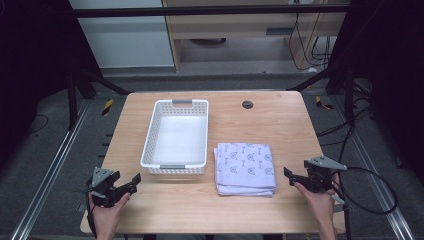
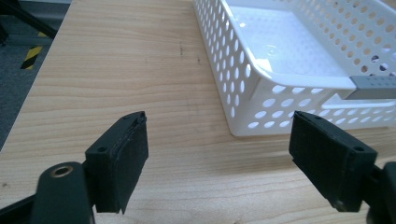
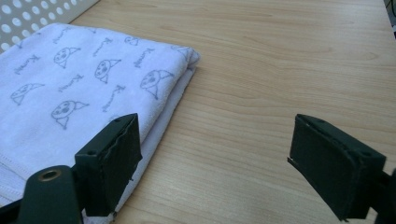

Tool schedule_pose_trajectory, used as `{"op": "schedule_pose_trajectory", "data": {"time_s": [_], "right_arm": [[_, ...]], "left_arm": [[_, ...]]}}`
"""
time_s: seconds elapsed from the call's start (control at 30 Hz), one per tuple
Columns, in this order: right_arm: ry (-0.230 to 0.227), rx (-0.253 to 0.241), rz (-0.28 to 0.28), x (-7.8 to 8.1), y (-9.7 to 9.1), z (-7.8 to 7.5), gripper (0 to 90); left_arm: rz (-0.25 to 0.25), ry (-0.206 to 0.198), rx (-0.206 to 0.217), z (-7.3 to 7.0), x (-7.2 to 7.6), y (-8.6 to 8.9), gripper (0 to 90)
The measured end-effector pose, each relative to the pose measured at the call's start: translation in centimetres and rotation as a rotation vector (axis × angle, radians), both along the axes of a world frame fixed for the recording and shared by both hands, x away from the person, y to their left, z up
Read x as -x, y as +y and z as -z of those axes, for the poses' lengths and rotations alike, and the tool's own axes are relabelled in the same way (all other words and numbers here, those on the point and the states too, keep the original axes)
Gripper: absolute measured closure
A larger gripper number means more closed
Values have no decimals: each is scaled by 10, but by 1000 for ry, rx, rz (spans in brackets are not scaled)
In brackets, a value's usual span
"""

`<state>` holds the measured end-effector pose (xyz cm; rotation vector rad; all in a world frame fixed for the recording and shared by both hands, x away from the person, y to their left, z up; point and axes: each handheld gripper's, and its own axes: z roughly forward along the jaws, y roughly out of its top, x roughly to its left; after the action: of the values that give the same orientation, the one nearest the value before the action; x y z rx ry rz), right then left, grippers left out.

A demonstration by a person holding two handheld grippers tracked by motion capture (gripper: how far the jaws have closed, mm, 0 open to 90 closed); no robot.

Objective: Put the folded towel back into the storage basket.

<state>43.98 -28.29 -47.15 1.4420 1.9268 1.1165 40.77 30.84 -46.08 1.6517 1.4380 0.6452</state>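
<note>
White perforated basket (image 1: 175, 136) sits mid-bench, folded printed towel (image 1: 245, 168) just beside it on its right. Right gripper (image 1: 291, 175) hovers by the towel's edge, left gripper (image 1: 132, 182) near the basket, both jaws wide and empty. Best to pinch all the folded layers together.

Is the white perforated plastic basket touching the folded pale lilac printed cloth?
Apart. In the high view, a strip of bare wooden table separates the white perforated plastic basket from the folded pale lilac printed cloth.
</note>
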Motion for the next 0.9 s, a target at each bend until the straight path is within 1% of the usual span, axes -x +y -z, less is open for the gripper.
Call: {"op": "schedule_pose_trajectory", "data": {"time_s": [0.1, 0.2, 0.27, 0.3, 0.37, 0.43, 0.47, 0.5, 0.53, 0.57, 0.6, 0.67, 0.77, 0.8, 0.9], "right_arm": [[-3, 0, -5, 0, 2, -1, 173], [-17, 9, -22, 1, 5, -5, 175], [-16, 5, -26, 1, 5, -6, 176], [-24, 3, -31, 2, 5, -9, 184], [-24, -15, -35, 3, 6, -12, 198], [-28, -15, -41, 3, 6, -13, 200], [-36, -29, -47, 4, 6, -17, 204], [-39, -29, -49, 4, 6, -19, 207], [-43, -37, -52, 4, 7, -21, 207], [-43, -37, -52, 4, 7, -21, 207], [-49, -38, -61, 5, 8, -25, 209], [-57, -38, -66, 6, 9, -28, 211], [-60, -34, -67, 6, 9, -31, 211], [-63, -32, -71, 6, 9, -35, 210], [-66, -26, -74, 6, 9, -38, 213]], "left_arm": [[2, -12, 2, -2, 1, 0, 201], [12, -31, 8, -5, 3, -2, 213], [15, -37, 6, -6, 4, -2, 221], [23, -49, 1, -8, 5, -5, 225], [33, -61, -14, -10, 6, -7, 233], [37, -68, -17, -11, 6, -8, 237], [44, -86, -23, -13, 8, -10, 242], [47, -92, -24, -14, 8, -11, 245], [51, -96, -20, -15, 9, -12, 246], [51, -96, -20, -15, 9, -12, 246], [56, -103, -16, -18, 9, -13, 246], [64, -107, -7, -21, 11, -15, 246], [72, -114, -12, -24, 12, -17, 246], [79, -112, 1, -26, 13, -17, 247], [85, -118, 14, -29, 15, -18, 251]]}}
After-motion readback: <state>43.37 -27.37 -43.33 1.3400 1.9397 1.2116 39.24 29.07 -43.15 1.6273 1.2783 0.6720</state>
